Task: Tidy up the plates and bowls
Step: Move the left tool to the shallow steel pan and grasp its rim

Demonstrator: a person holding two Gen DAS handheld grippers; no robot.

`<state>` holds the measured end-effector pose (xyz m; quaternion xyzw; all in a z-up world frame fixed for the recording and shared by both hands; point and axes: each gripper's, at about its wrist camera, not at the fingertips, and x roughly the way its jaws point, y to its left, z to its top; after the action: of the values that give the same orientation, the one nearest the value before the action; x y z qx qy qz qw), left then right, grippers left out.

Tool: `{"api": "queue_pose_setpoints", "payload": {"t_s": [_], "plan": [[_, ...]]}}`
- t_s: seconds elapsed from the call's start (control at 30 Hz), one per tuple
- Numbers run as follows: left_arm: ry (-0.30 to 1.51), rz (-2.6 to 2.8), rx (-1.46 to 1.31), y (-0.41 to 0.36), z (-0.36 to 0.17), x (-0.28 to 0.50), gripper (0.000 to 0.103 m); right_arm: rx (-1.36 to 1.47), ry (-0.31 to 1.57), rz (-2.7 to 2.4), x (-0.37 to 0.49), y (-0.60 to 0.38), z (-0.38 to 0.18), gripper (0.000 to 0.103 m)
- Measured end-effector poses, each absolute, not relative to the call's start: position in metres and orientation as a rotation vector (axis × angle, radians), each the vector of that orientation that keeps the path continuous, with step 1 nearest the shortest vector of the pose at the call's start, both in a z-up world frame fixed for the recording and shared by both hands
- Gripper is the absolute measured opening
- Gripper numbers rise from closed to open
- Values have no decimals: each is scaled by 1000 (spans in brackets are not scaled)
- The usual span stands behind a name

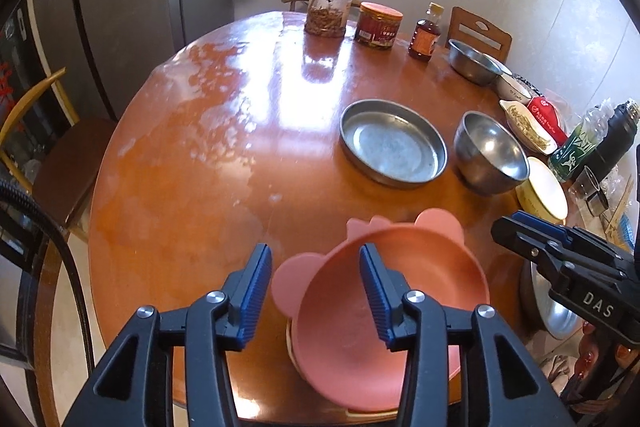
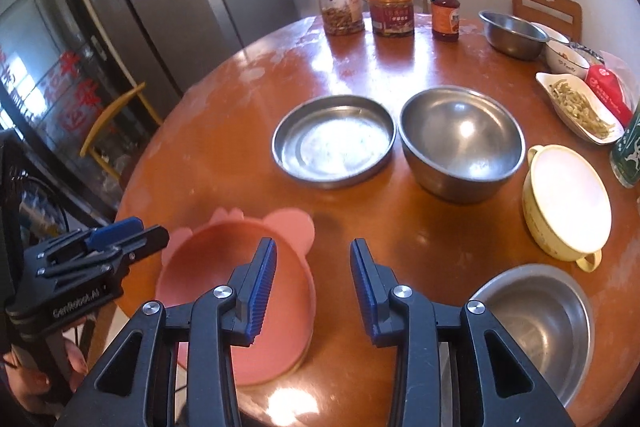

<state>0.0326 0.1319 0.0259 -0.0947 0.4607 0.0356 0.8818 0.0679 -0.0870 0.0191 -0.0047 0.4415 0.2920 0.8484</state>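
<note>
A pink bowl (image 1: 420, 275) with round ears sits at the near edge of the round wooden table (image 1: 200, 147), nested on a pale dish whose rim just shows beneath it. My left gripper (image 1: 316, 287) hovers open over the bowl's left rim, one finger outside by the ear and one above the inside, neither touching. In the right wrist view the pink bowl (image 2: 204, 271) lies lower left. My right gripper (image 2: 314, 283) is open over its right rim and bare table. Beyond stand a flat steel pan (image 2: 334, 141) and a steel bowl (image 2: 460, 143).
A cream two-handled bowl (image 2: 568, 203) and another steel bowl (image 2: 532, 323) sit at the right. At the back are jars (image 2: 340, 7), a bottle (image 2: 444, 11) and a steel bowl (image 2: 512, 33). A white dish of food (image 2: 580, 107) is far right. Chairs ring the table.
</note>
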Motion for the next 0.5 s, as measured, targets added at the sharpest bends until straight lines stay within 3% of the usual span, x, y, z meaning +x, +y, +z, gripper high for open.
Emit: {"api": "queue_pose_setpoints", "payload": {"t_s": [0.13, 0.5], "plan": [[952, 78, -174, 129, 32, 42, 53, 19, 925, 603, 75, -85, 24, 39], [940, 46, -163, 128, 41, 69, 53, 92, 967, 563, 100, -81, 21, 40]]}}
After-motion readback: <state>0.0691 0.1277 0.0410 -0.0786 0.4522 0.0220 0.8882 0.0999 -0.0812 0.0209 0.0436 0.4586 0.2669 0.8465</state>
